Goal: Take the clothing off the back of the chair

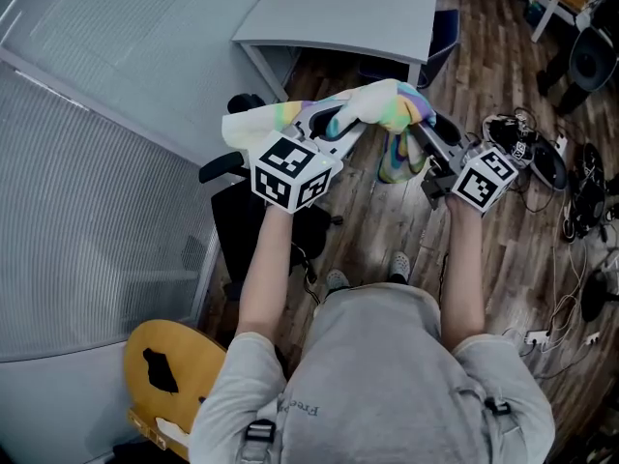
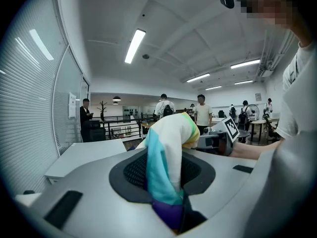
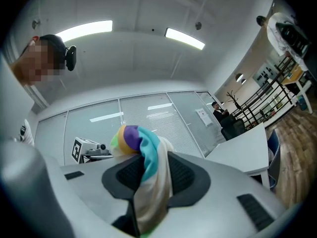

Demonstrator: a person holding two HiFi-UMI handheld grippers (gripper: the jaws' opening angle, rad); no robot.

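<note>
The clothing [image 1: 392, 106], a cream garment with pastel rainbow patches, hangs bunched in the air between my two grippers, above the wooden floor. My left gripper [image 1: 331, 129] is shut on one end of it. In the left gripper view the cloth [image 2: 166, 167] is pinched between the jaws [image 2: 174, 205] and arches up over them. My right gripper [image 1: 432, 141] is shut on the other end. In the right gripper view the fabric [image 3: 148, 182] runs down into the closed jaws [image 3: 141, 218]. The black office chair [image 1: 253, 222] stands below my left arm with its back bare.
A grey desk [image 1: 358, 13] stands ahead and a frosted glass partition [image 1: 87, 211] runs along the left. A yellow wooden seat [image 1: 174, 370] is behind me on the left. Cables and gear [image 1: 546, 158] lie on the floor to the right. Several people [image 2: 202, 113] stand far off.
</note>
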